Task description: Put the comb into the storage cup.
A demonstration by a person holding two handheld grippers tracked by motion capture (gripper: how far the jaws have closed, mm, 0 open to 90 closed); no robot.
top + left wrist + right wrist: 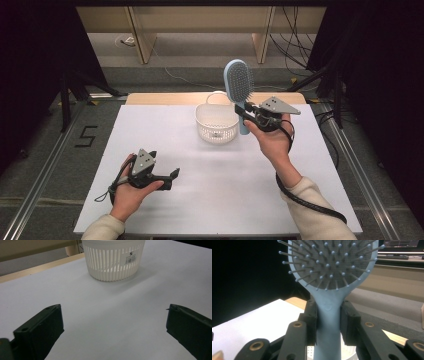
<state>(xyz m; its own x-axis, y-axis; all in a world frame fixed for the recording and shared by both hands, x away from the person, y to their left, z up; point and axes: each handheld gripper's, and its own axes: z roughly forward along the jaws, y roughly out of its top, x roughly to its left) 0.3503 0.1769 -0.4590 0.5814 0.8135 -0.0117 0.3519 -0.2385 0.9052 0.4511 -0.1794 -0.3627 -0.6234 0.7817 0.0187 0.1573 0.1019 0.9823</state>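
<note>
The hairbrush (239,87) is held upright above the far middle of the table (165,125), its long axis near vertical, head up and bristles turned toward the person. Its handle is clamped between the jaws of the right gripper (248,113), the pads pressed on the neck just below the head, as is seen in the right gripper view (329,312). The white slatted basket (216,122) stands just left of and below the brush's lower end; from what is seen of its inside, nothing is seen in it. A short move left and down would likely bring the handle over the rim. The left gripper (172,176) is rested near the left front, jaws apart with nothing between them, well apart from the basket (113,260).
</note>
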